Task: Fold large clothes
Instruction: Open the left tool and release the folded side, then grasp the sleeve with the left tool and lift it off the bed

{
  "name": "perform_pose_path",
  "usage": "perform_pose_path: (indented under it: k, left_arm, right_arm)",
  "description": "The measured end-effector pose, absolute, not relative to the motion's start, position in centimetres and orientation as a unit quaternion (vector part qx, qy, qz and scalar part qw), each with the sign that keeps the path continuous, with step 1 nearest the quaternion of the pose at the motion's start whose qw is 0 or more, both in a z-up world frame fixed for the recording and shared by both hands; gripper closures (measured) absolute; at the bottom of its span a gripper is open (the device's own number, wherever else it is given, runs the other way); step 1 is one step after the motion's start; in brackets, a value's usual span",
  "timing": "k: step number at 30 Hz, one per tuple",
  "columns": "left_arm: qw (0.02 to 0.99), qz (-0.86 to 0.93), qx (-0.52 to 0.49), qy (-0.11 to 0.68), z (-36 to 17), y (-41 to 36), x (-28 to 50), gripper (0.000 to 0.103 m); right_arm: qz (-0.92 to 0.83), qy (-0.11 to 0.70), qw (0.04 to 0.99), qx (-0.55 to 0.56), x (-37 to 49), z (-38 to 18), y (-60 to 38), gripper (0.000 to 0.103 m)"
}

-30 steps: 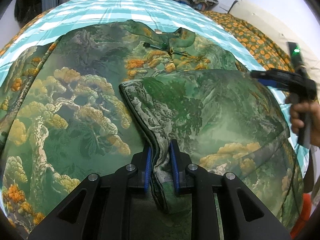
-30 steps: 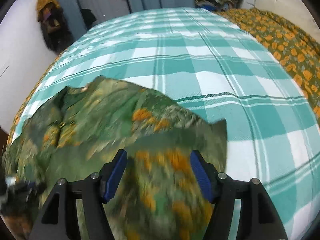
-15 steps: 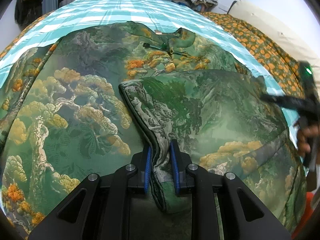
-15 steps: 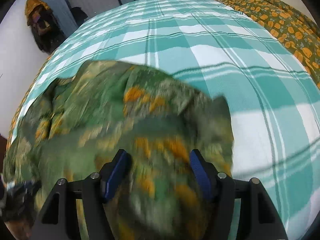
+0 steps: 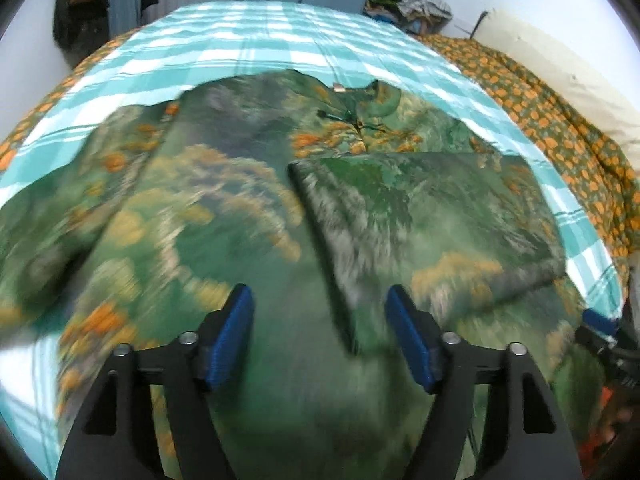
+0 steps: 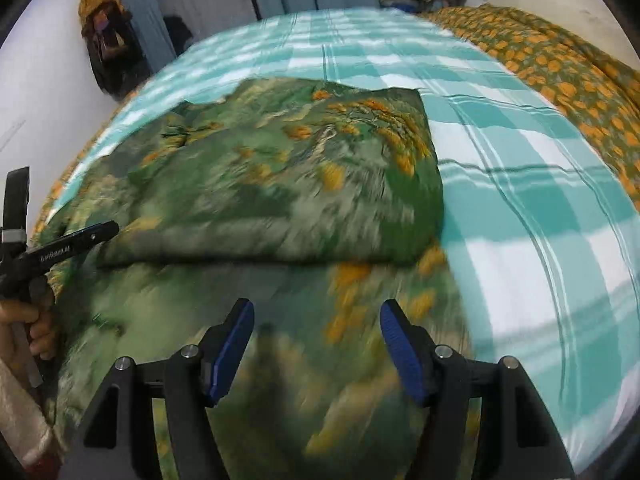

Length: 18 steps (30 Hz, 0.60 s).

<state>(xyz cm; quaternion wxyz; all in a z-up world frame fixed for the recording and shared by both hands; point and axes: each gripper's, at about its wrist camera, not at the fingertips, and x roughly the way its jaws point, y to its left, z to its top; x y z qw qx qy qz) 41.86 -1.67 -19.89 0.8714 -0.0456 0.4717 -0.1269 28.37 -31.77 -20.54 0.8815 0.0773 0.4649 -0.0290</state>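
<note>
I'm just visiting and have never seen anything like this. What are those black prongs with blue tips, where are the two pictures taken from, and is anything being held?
There is no robot here: a person holds a hand tool in each hand, each with two fingers and a camera looking along them. One picture is from the left gripper, the other from the right gripper. Both have their blue-padded fingers apart and hold nothing. Below them, a green landscape-print garment lies on a teal checked bedsheet, with one side folded over onto the rest. The person's left hand shows at the edge of the right view.
</note>
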Motion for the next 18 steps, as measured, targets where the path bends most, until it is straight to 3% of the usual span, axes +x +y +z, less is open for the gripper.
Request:
perform_pose_path:
  k: [4, 10, 18]
  left_arm:
    - [0.878, -0.099, -0.05, 0.466, -18.3, 2.7, 37.4, 0.019]
    - [0.895, 0.003, -0.038, 0.445, -17.0, 12.1, 34.5, 0.016]
    - [0.866, 0.147, -0.25, 0.408, -19.2, 29.3, 35.0, 0.015]
  right_arm:
    - [-0.035, 0.436, 0.897, 0.056, 24.8, -20.0, -29.3, 0.036]
    - [-0.001, 0.417, 0.909, -0.008, 22.6, -20.0, -25.8, 0.036]
    - [0.006, 0.414, 0.91, 0.0, 22.4, -19.1, -23.5, 0.036]
